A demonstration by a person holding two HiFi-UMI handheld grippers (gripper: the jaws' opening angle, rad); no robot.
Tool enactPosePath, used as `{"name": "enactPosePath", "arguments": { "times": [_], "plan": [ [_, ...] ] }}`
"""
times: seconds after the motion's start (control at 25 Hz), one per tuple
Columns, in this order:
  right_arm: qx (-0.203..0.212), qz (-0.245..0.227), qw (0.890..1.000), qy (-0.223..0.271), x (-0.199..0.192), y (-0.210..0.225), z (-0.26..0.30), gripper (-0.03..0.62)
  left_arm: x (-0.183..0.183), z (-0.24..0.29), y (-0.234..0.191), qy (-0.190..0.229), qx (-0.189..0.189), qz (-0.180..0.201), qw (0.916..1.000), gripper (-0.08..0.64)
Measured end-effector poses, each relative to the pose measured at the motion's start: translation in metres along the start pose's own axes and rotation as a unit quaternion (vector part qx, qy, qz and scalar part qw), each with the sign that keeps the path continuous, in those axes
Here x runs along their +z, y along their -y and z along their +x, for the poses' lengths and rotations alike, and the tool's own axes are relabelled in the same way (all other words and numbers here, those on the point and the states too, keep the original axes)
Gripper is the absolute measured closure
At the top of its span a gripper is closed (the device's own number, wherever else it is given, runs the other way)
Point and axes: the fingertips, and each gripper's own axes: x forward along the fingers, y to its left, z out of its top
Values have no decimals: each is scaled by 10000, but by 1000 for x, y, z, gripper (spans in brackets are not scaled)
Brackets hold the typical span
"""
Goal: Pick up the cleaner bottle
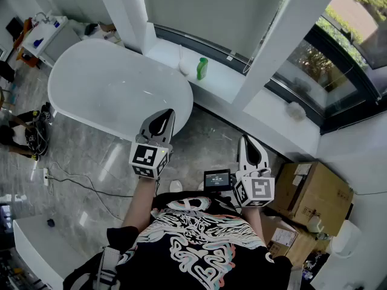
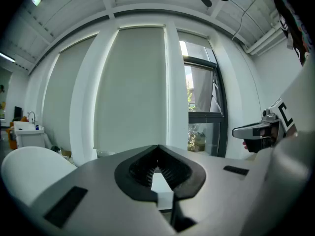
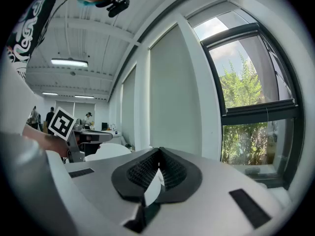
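The cleaner bottle is small and green and stands upright on the white windowsill behind the bathtub, in the head view only. My left gripper hovers over the tub's near right rim, well short of the bottle, pointing towards it. In the left gripper view the left gripper has its jaws shut with nothing between them. My right gripper is held lower and to the right, over the floor. The right gripper is likewise shut and holds nothing. Neither gripper view shows the bottle.
A white oval bathtub fills the left middle. A white pillar rises right of the bottle, and a pale object stands at the bottle's left. Cardboard boxes sit at the right; cables trail across the marble floor.
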Motion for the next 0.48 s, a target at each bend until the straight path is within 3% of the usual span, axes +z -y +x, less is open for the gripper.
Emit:
{"name": "enactPosePath", "arguments": {
  "times": [0.48],
  "plan": [
    [120,80,9999,-41,-5,28,5,566,-2,14,22,-84,114,-69,9999,543]
  ]
}}
